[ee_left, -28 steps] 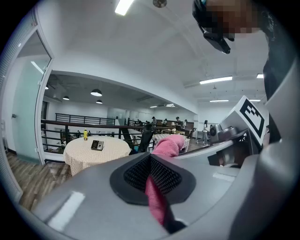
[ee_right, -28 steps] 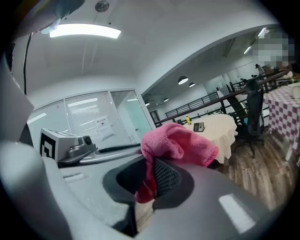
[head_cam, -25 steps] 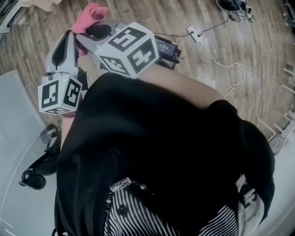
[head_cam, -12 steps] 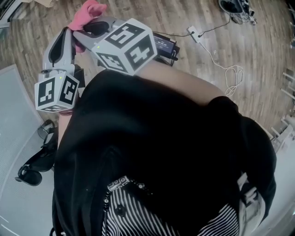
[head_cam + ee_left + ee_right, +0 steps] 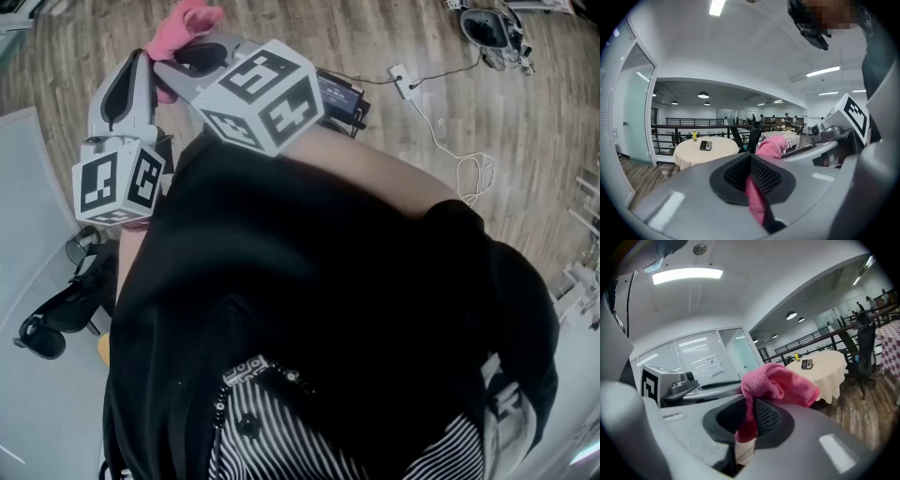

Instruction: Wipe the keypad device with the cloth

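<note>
A pink cloth (image 5: 183,23) bunches at the tips of both grippers, held close together above the wooden floor in front of the person's chest. My left gripper (image 5: 141,67) is shut on the cloth (image 5: 761,194), which runs down between its pads. My right gripper (image 5: 176,64) is also shut on the same cloth (image 5: 778,383), whose bulk folds over the upper jaw. Far off, a small dark keypad device (image 5: 706,146) lies on a round table (image 5: 689,157) with a pale cover; the right gripper view shows the device (image 5: 806,363) too.
A black box-like unit (image 5: 339,97) and a white power strip (image 5: 400,74) with cable lie on the floor. A black chair base (image 5: 52,323) stands at the left. A yellow bottle (image 5: 694,135) stands on the round table, near a railing (image 5: 670,125) and a dark chair (image 5: 862,352).
Both grippers stay together with the cloth pinched between them. The head view has shifted a little, so the floor items and chair base sit slightly lower and further left.
</note>
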### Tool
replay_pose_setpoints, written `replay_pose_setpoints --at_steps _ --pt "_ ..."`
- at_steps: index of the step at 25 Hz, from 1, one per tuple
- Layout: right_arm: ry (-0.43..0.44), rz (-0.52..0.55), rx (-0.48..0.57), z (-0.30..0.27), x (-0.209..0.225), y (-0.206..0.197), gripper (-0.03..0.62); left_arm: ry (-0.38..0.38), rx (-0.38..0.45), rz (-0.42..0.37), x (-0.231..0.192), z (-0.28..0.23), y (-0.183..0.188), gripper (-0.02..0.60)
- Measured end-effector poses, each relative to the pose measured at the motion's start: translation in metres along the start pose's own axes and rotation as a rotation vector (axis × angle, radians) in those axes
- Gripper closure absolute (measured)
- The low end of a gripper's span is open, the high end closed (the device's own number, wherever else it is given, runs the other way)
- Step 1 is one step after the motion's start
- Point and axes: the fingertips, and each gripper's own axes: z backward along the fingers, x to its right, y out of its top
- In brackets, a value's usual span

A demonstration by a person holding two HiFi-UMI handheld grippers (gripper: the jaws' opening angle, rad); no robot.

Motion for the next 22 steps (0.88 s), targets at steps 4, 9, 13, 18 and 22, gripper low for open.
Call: replay_pose_setpoints --at_steps 4,9,13,18,22 --pt "0.009 -0.009 0.024 0.009 0.005 0.007 0.549 0.000 0.005 -0.009 0.009 -0.004 0.008 0.585" --pt "-0.013 -0.025 0.037 0.017 0.016 0.008 0.549 -0.037 -0.003 -0.012 0.018 -0.016 0.009 0.586" --pt "-0.049 -0.037 0.029 0.017 0.032 0.007 0.549 -0.080 -0.009 0.005 0.021 -0.032 0.005 0.585" --pt "-0.147 -0.052 0.046 0.024 0.066 0.016 0.549 -0.179 -0.001 0.010 0.031 -0.068 0.009 0.586" --pt "-0.206 -0.051 0.050 0.013 0.082 0.024 0.549 -0.234 -0.010 0.009 0.021 -0.090 0.011 0.586"
